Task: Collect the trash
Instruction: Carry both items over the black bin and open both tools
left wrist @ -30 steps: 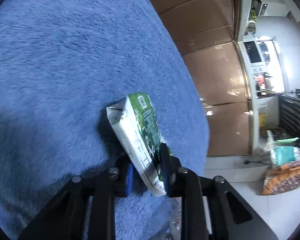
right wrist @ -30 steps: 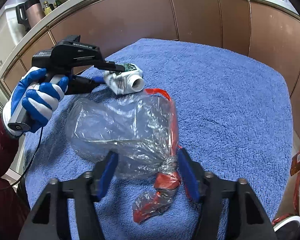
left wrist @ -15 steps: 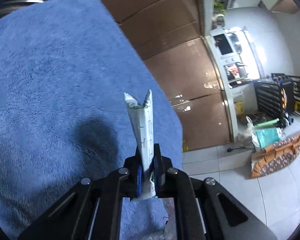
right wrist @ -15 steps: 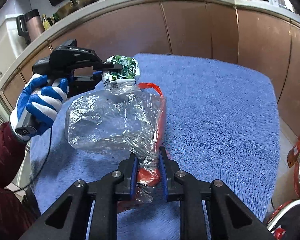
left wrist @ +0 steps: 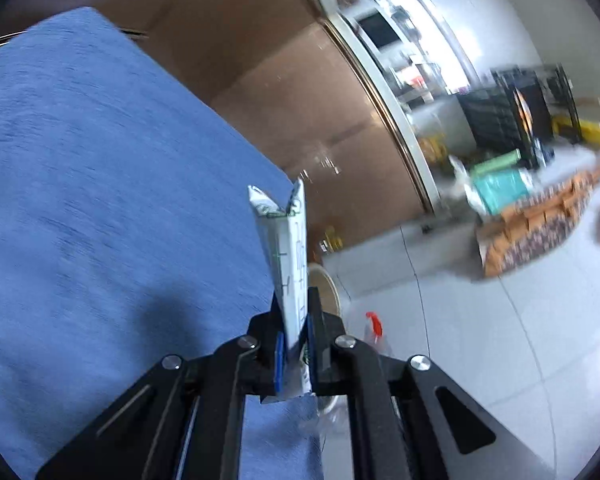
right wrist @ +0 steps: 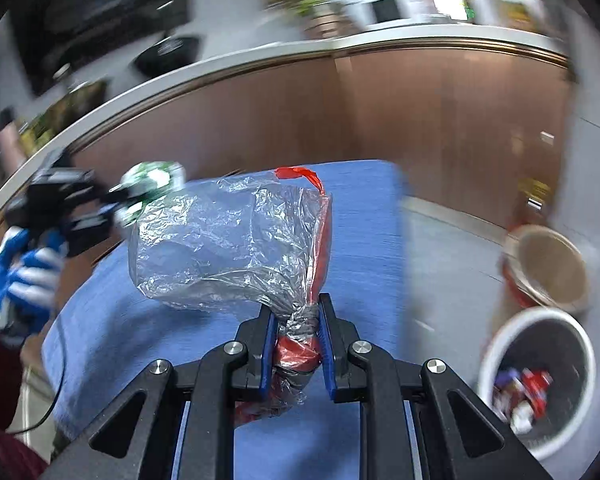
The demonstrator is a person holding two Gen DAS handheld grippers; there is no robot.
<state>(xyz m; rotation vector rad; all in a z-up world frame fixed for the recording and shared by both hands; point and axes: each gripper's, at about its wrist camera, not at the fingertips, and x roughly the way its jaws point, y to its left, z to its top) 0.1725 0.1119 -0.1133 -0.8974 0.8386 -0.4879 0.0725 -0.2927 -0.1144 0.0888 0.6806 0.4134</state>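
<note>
My left gripper [left wrist: 296,344] is shut on a flattened white and green carton [left wrist: 286,248] and holds it up over the right edge of the blue towel-covered table [left wrist: 100,200]. In the right wrist view the carton [right wrist: 148,184] and the left gripper [right wrist: 112,204] show at the left. My right gripper [right wrist: 296,344] is shut on the knotted neck of a clear plastic bag with red handles [right wrist: 236,240], lifted above the table [right wrist: 364,232].
A white trash bin [right wrist: 540,380] with wrappers inside stands on the floor at the lower right, a tan bowl-like container [right wrist: 548,268] beside it. Brown cabinet fronts [left wrist: 280,80] run behind the table. Bags and boxes [left wrist: 540,208] lie on the tiled floor.
Both grippers have lifted their loads and swung right, toward the floor side of the table. The trash bin has come into the right wrist view. The views are motion-blurred.
</note>
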